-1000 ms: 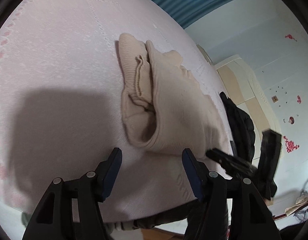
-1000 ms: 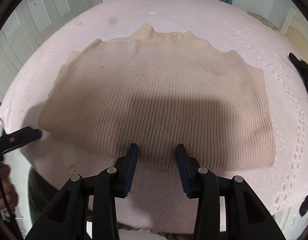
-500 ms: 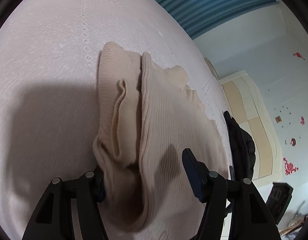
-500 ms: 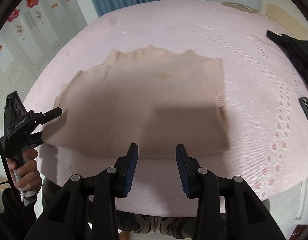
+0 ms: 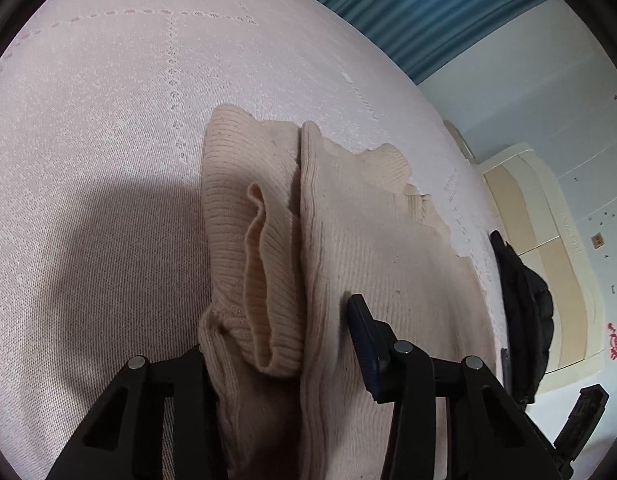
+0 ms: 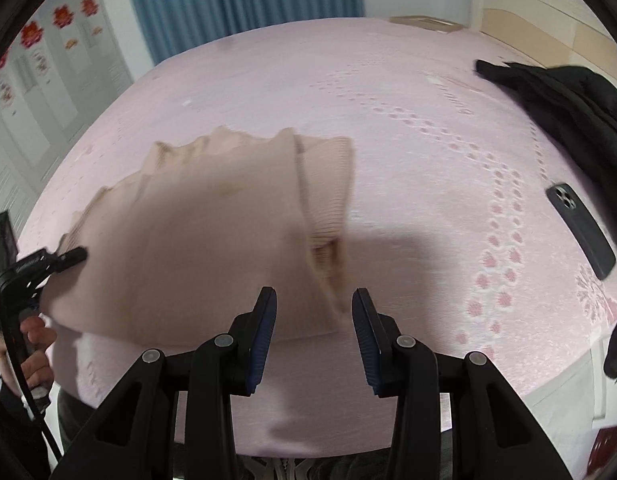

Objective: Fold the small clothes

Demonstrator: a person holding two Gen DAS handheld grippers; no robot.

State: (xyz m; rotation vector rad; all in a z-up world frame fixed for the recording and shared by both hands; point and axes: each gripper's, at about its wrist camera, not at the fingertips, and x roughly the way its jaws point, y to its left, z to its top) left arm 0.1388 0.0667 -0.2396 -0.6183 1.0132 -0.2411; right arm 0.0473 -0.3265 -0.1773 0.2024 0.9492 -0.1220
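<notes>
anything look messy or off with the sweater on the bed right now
The beige sweater is not flat: on its left side a ribbed sleeve cuff is bunched into a loose fold beside the body, by the left gripper. A phone and a black jacket also lie on the bedspread.

Phone (image 6: 580, 230), black jacket (image 6: 556, 108) rightward.

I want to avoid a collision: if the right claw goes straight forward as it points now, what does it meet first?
Probably the near corner of the beige sweater, directly ahead of the open right claw; depth is unclear.
</notes>
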